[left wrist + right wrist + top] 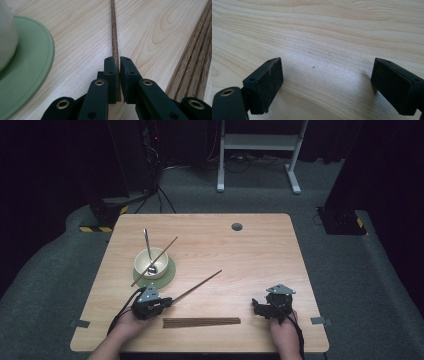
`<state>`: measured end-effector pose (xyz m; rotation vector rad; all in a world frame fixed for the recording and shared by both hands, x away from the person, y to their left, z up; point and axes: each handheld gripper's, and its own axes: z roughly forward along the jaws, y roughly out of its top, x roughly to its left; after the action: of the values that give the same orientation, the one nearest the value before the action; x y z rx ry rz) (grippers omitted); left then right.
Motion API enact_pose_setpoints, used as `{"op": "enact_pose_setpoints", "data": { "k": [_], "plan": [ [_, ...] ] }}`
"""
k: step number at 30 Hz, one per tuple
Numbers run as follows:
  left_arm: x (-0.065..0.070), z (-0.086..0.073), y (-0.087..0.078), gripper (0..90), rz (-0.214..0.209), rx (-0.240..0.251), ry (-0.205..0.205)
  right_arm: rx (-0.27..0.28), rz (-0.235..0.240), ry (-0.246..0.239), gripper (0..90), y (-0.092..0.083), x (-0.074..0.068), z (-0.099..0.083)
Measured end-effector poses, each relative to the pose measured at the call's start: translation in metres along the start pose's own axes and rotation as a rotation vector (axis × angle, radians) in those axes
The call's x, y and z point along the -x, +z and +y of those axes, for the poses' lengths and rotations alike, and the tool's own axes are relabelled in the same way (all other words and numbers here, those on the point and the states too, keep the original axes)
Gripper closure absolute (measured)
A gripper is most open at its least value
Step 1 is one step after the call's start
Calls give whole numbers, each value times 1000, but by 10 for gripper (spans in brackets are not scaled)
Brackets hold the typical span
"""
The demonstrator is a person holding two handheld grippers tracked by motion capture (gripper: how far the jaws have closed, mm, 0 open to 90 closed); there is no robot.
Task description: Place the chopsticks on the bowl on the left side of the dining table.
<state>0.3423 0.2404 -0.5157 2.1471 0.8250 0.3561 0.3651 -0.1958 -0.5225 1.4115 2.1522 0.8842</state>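
Wooden chopstick in left tool, 1 bowl

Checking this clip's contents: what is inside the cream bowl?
In the cream bowl, which sits on a green saucer, a metal spoon stands with its head at the bottom, and one brown chopstick leans across the rim. The near wall hides part of the bottom.

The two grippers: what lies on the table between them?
In the high view, the bundle of sticks lies flat between the left gripper and the right gripper, near the table's front edge. The rest of that stretch is bare wood.
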Motion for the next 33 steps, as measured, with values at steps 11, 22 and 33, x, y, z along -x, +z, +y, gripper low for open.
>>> {"op": "enact_pose_setpoints", "data": {
  "k": [11,22,33],
  "plan": [
    [-4,5,-15,834,17,103,-29,1,0,-2,108,0,0,0],
    [-7,8,-29,835,19,184,-64,2,0,-1,108,0,0,0],
    [-10,9,-39,836,38,247,-74,2,0,-1,108,0,0,0]
  ]
}}
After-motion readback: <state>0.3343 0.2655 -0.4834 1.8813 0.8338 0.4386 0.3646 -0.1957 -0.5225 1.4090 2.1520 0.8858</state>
